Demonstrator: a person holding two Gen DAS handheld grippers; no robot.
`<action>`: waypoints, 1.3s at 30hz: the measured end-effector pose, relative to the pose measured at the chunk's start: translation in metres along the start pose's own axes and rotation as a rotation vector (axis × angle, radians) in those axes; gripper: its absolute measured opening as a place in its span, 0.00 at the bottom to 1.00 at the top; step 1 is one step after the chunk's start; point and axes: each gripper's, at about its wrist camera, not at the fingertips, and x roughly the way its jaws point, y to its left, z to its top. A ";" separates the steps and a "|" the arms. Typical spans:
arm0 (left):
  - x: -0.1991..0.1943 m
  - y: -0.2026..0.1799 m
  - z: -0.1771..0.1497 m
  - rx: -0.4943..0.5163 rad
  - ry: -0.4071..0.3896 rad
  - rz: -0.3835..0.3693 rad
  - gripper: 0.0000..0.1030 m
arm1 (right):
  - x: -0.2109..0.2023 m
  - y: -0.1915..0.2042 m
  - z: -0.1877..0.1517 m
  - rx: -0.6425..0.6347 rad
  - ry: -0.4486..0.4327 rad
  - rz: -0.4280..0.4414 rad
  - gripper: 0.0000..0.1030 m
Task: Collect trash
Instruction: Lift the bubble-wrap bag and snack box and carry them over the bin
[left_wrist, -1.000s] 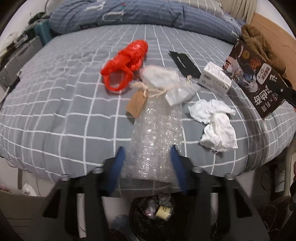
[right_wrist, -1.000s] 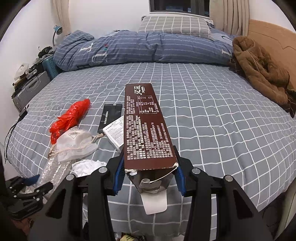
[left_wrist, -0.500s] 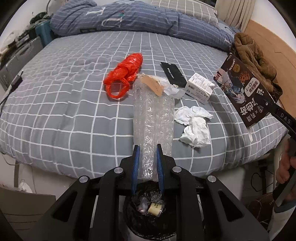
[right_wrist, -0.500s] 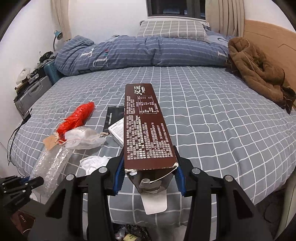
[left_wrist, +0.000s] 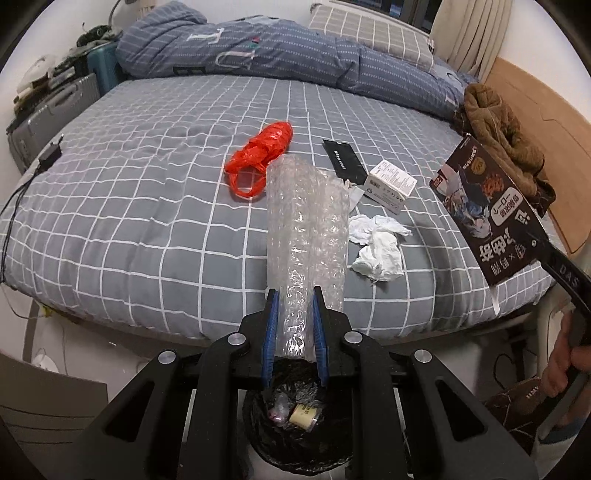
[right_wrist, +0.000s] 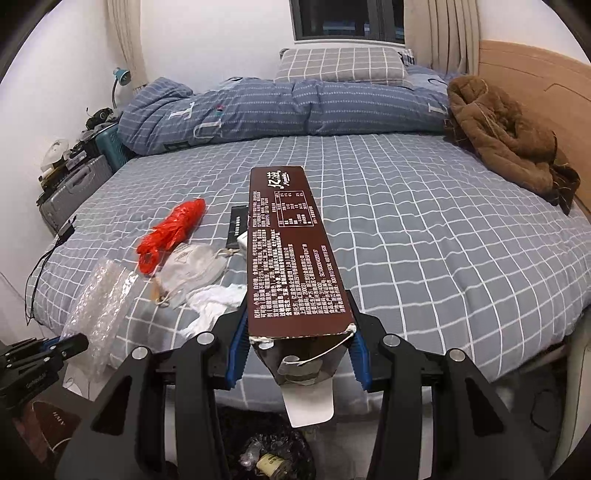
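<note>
My left gripper is shut on a clear bubble wrap sheet and holds it lifted off the bed, above a black-lined trash bin. My right gripper is shut on a long brown snack box, held over the bed's edge with the bin below. The box also shows at the right in the left wrist view. On the bed lie a red plastic bag, crumpled white tissue, a small white box, a black card and a white face mask.
The grey checked bed carries a folded blue duvet and a brown coat at the far right. A grey suitcase stands left of the bed. A charger cable hangs over the left edge.
My left gripper closed on the bubble wrap and lifted it off the bed, pulling back over the bin. The mask slid off the wrap. The right gripper kept holding the box, rising slightly.
</note>
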 end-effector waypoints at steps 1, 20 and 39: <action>-0.003 -0.002 -0.002 0.004 -0.007 0.002 0.16 | -0.003 0.001 -0.002 -0.001 -0.001 0.001 0.42; -0.016 -0.012 -0.046 0.013 0.015 -0.010 0.16 | -0.048 0.033 -0.074 0.002 0.075 0.027 0.42; -0.011 -0.016 -0.108 0.027 0.081 -0.003 0.16 | -0.056 0.047 -0.144 -0.004 0.201 0.039 0.42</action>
